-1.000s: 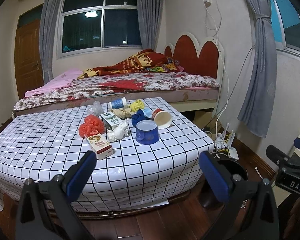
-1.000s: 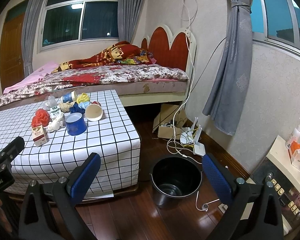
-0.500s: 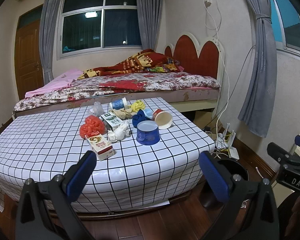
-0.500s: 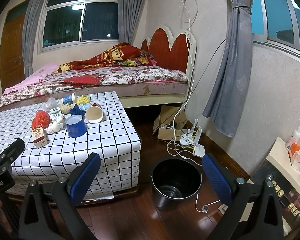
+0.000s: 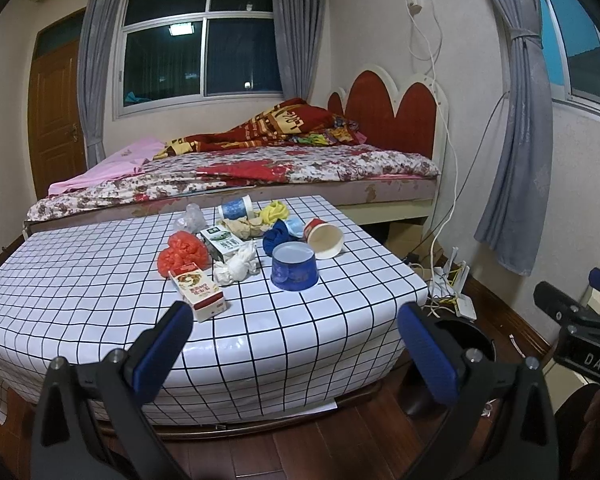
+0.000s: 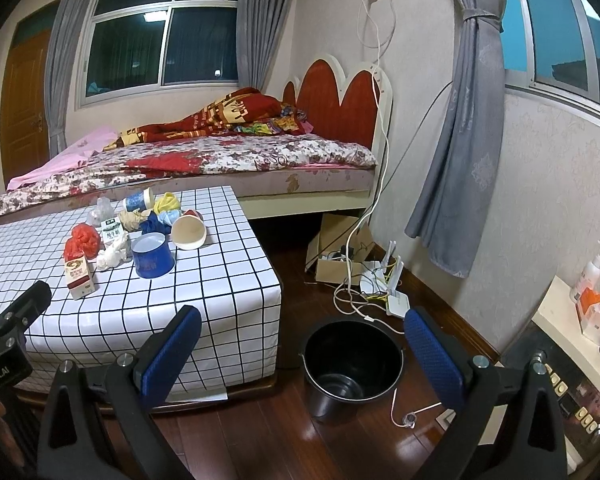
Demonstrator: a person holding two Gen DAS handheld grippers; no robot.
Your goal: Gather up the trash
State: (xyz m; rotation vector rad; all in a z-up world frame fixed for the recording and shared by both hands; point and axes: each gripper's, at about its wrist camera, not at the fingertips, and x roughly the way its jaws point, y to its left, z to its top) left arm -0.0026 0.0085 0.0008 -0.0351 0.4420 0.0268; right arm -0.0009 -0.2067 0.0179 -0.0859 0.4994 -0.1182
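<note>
From the left wrist, the left gripper [image 5: 294, 344] gapes wide, empty, short of the trash pile [image 5: 244, 246] on the checkered table [image 5: 100, 264]. From the right wrist, the right gripper [image 6: 302, 350] also spreads wide, empty, above the black bucket [image 6: 352, 364].

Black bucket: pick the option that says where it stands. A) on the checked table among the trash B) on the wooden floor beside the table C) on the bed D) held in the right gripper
B: the black bucket stands open and empty on the wooden floor, just right of the checked table.
</note>
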